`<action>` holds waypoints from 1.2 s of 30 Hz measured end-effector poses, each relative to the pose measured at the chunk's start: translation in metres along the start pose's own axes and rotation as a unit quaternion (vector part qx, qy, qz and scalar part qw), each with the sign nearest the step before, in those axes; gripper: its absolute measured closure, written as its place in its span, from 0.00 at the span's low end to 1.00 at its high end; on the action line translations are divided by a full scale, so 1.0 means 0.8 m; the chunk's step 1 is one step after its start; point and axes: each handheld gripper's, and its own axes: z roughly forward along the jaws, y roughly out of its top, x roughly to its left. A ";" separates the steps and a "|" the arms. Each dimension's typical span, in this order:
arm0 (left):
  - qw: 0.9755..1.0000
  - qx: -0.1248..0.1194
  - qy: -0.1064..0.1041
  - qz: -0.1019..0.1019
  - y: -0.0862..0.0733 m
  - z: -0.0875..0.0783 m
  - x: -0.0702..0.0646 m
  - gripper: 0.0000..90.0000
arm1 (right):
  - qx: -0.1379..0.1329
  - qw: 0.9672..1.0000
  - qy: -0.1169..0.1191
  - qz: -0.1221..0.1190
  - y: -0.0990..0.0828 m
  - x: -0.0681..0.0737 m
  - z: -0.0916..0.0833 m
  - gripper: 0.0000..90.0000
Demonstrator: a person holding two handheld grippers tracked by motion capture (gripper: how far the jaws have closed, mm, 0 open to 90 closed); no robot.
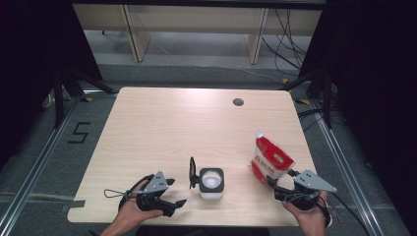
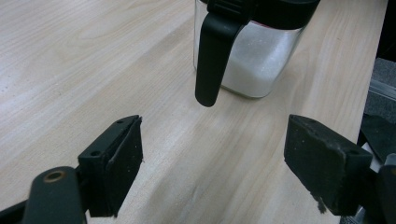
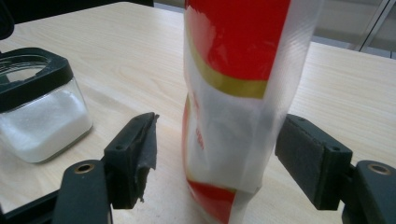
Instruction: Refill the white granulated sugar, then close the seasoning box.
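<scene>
Black rubber pads of the right gripper [image 3: 215, 154] stand wide on either side of the pouch [image 3: 233, 93], a visible gap on the left pad's side — the pouch stands on its own, apparently set down after filling. It is a red-and-white plastic refill bag, upright near the table's [image 1: 162, 123] right edge. Beside it, the glass jar [image 1: 211, 183] holds white granules, its black hinged lid [image 2: 212, 56] hanging open. The left gripper [image 2: 212, 154] rests open and empty, pointed at the jar — probably ready to close it.

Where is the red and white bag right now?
In the high view the red and white bag stands near the table's right edge, right of the glass jar, between the open jaws of the right gripper.
</scene>
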 end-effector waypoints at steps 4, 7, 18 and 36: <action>1.000 0.003 -0.001 0.000 0.000 0.000 0.001 0.21 | 0.004 1.000 -0.003 -0.009 -0.003 -0.001 -0.006 0.33; 1.000 0.005 0.000 -0.001 0.000 0.000 0.000 0.21 | 0.004 1.000 -0.005 -0.003 -0.008 -0.001 -0.015 0.32; 1.000 0.005 0.002 0.006 0.000 0.000 0.001 0.21 | 0.035 0.999 -0.009 -0.031 -0.018 0.001 -0.025 0.26; 1.000 0.004 0.010 0.010 0.001 -0.003 0.005 0.21 | 0.051 0.998 -0.006 -0.041 -0.025 0.008 -0.028 0.24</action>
